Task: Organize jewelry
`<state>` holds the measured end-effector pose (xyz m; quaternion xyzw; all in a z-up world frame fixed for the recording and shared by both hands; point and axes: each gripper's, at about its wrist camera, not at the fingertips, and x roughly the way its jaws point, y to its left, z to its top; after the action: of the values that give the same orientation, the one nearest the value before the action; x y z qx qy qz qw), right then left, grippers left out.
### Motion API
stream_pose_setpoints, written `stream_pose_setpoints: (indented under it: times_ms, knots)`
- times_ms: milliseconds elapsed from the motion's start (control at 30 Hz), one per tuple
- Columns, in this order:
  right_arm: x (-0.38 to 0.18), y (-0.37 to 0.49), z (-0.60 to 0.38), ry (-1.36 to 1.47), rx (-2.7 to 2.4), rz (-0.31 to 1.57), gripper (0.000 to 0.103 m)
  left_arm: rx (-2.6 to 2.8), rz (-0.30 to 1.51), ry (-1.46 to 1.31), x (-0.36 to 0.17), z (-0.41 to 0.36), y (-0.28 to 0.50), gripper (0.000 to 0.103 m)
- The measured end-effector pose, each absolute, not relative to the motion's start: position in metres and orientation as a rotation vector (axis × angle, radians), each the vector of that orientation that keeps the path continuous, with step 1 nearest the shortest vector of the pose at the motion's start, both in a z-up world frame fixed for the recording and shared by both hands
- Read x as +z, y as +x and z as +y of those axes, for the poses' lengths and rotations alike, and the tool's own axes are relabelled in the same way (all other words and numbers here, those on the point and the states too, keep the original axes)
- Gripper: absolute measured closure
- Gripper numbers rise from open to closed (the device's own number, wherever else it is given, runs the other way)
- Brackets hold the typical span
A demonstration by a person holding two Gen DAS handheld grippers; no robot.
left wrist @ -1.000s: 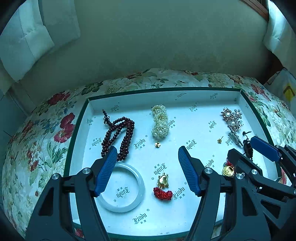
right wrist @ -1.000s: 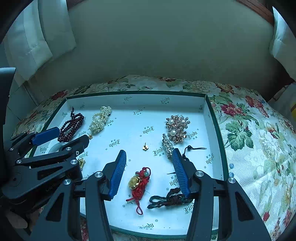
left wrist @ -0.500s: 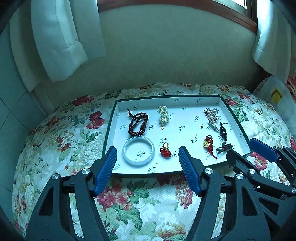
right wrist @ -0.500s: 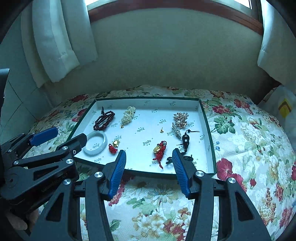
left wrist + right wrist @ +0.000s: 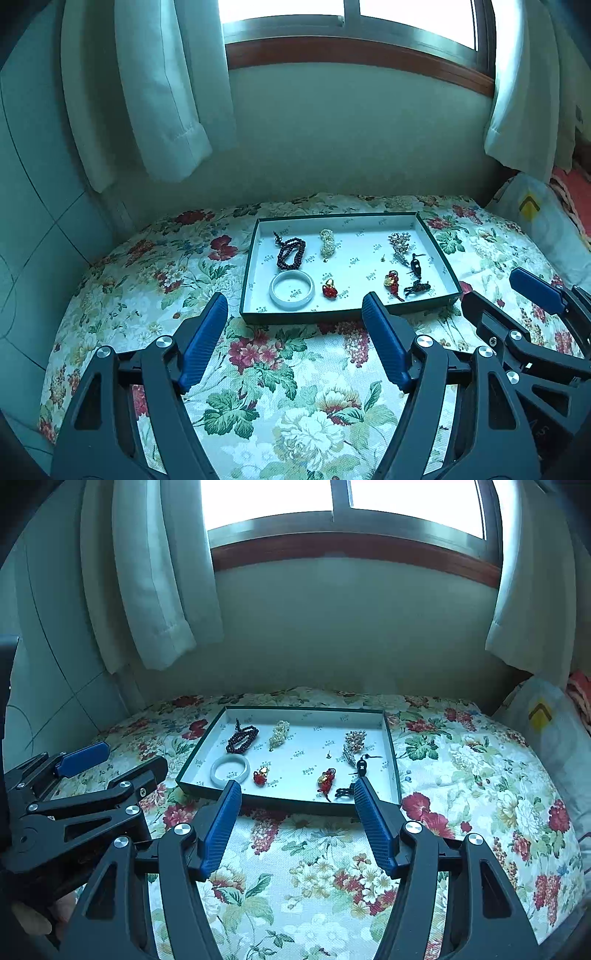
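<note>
Floral bedspread (image 5: 258,369) under green-rimmed tray (image 5: 255,258). Inside, near to far on left: jade bangle (image 5: 291,290), dark bead bracelet (image 5: 291,253), pearl bracelet (image 5: 327,243); right: brooch (image 5: 399,240), red-gold charm (image 5: 392,281), black cord (image 5: 417,287). Left hand-held gripper (image 5: 295,332) and right hand-held gripper (image 5: 297,812) spread, holding nothing, short of tray. Yellow-marked bag (image 5: 546,716) at right edge, clearer from right wrist.

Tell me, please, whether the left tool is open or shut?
Open: the left tool has its blue pads spread wide, holding nothing.
</note>
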<state>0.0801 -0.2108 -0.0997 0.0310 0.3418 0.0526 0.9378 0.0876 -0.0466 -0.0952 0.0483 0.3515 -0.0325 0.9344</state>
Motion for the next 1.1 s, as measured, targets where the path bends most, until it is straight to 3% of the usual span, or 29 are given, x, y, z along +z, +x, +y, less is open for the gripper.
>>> stream_pose_setpoints:
  times_ms: [567,700,1100]
  knots:
    - [-0.019,0.016,-0.207,0.021,0.097,0.551,0.039,-0.069,0.593,0.053,-0.019,-0.027,0.027,0.027]
    - [-0.004,0.007,-0.206,0.014,0.097,0.517,0.035,-0.066,0.554,0.045,-0.003,-0.022,0.016,0.026]
    - [0.003,-0.004,-0.199,-0.001,0.107,0.49,0.035,-0.068,0.524,0.035,0.008,-0.017,-0.003,0.023]
